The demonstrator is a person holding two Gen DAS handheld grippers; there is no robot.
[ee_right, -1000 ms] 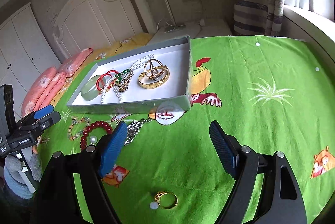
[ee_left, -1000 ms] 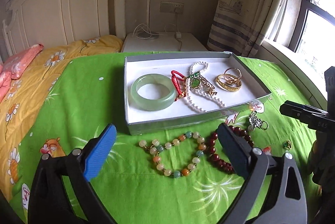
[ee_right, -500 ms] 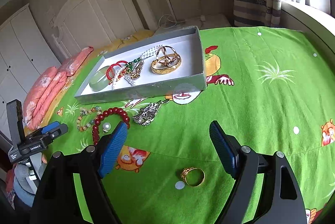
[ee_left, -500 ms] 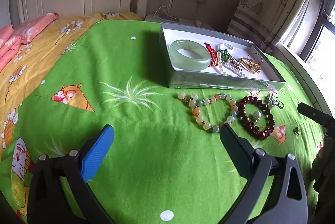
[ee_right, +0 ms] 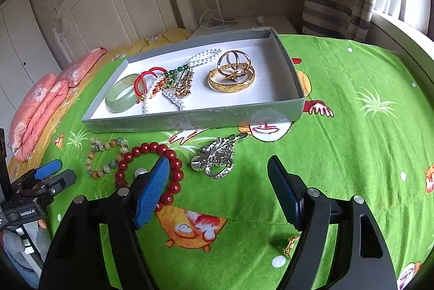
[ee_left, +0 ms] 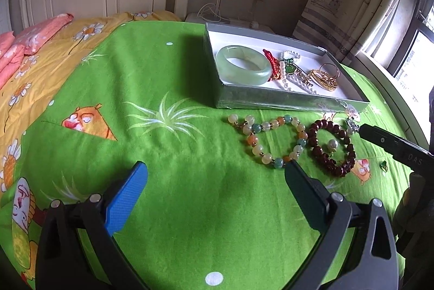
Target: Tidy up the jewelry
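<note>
The right tool (ee_right: 217, 181) hung open and empty, its jaws just narrowed, over the silver brooch (ee_right: 215, 158) on the bed beside the box (ee_right: 190, 120). It needed to straddle it squarely. The left tool (ee_left: 215, 176) was open too.

Bracelets (ee_right: 152, 168) before tray (ee_right: 190, 120)

Green cartoon-print bedspread (ee_left: 168, 89); grey box (ee_right: 190, 122), white inside; pale-green bangle (ee_right: 120, 97); dk-red beads (ee_right: 152, 151).
</note>
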